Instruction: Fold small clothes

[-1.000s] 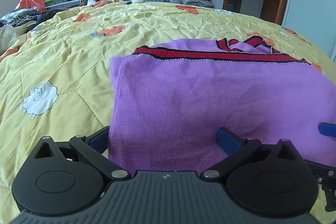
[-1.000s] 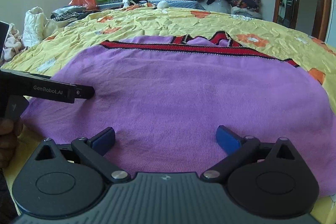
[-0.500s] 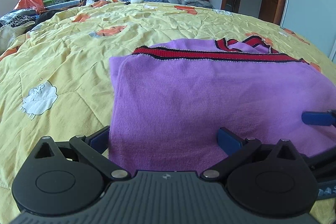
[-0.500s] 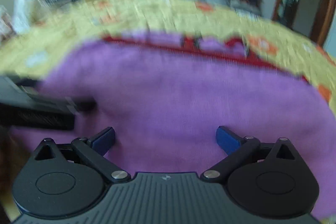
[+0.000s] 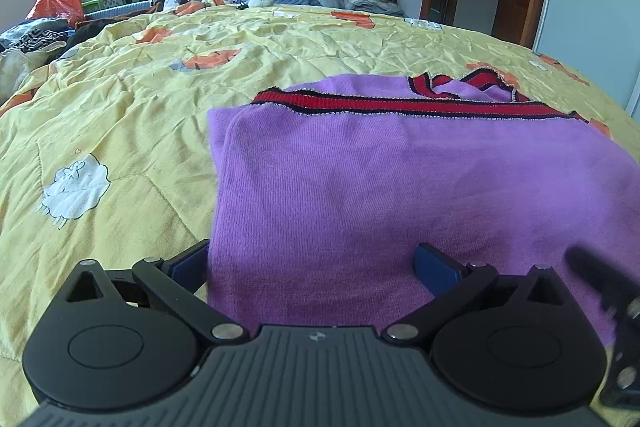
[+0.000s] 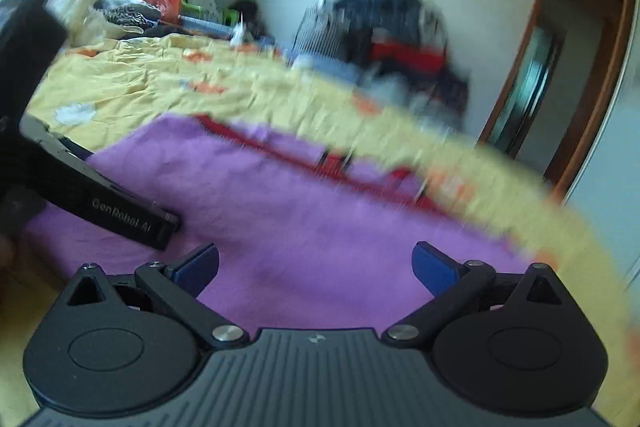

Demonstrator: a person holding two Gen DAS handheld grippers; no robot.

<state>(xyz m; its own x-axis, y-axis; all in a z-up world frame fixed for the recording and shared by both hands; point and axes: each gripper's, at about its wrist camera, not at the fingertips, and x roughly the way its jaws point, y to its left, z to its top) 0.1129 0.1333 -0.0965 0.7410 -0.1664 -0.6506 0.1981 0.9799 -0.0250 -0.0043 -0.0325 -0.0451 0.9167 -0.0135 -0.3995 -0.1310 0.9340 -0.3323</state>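
Right wrist view: both grippers' fingers wide apart, low over purple sweater [image 5: 400,187], right gripper [image 6: 316,263] tilted.

Black tool [image 5: 314,263], blue fingertips [image 5: 434,265]

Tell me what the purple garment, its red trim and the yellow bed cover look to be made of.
Purple garment: a soft matte knit, probably wool or acrylic; fine vertical rows show. Red trim: ribbed knit band, dark-edged with pale stitching. Yellow bed cover: thin woven cloth, likely cotton, creased, quilted, printed with sheep.
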